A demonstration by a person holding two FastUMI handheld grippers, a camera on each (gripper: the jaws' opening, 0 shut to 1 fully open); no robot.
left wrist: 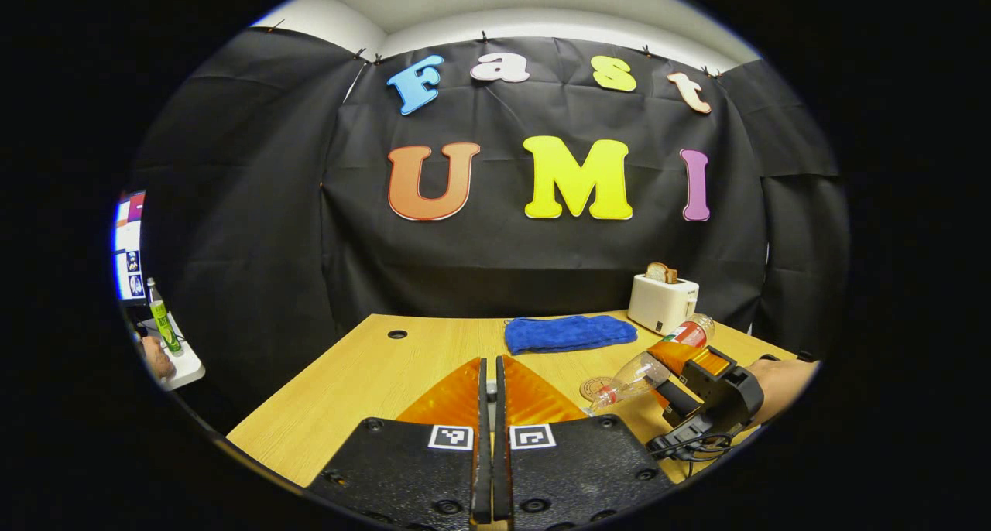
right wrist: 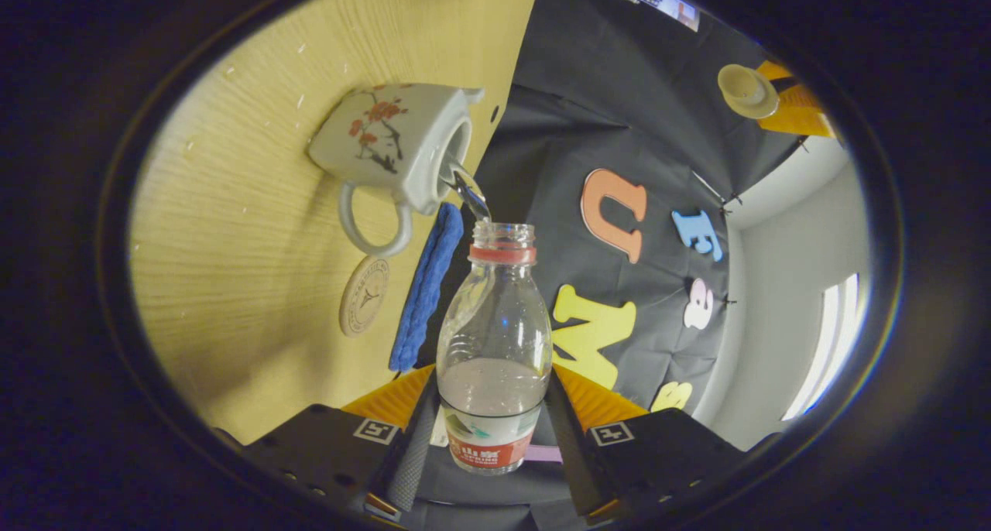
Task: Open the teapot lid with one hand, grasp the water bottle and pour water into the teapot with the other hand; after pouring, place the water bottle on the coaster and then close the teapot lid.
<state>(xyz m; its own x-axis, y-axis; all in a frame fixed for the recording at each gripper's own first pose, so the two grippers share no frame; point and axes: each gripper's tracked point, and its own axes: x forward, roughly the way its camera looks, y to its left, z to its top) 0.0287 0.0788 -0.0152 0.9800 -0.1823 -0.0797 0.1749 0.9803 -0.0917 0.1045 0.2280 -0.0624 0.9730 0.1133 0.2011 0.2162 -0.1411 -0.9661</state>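
Observation:
My right gripper (right wrist: 492,380) is shut on a clear water bottle (right wrist: 495,337) with a red neck ring, about half full. The bottle is tipped, and a thin stream of water (right wrist: 469,189) runs from its mouth into the open top of the white teapot (right wrist: 391,140), which has red blossoms and a loop handle. A round coaster (right wrist: 364,295) lies on the table beside the teapot. The teapot lid (right wrist: 747,90) hangs in the air, held by my left gripper (right wrist: 793,105). In the left gripper view my left gripper (left wrist: 489,364) is shut, and the right gripper (left wrist: 701,388) tilts the bottle (left wrist: 639,375) above the coaster (left wrist: 594,388).
A blue cloth (left wrist: 569,334) lies at the back of the wooden table (left wrist: 372,376), next to a white toaster (left wrist: 662,303) with bread in it. A cable hole (left wrist: 397,334) sits at the back left. Off the table to the left, a green bottle (left wrist: 162,318) stands beside a screen.

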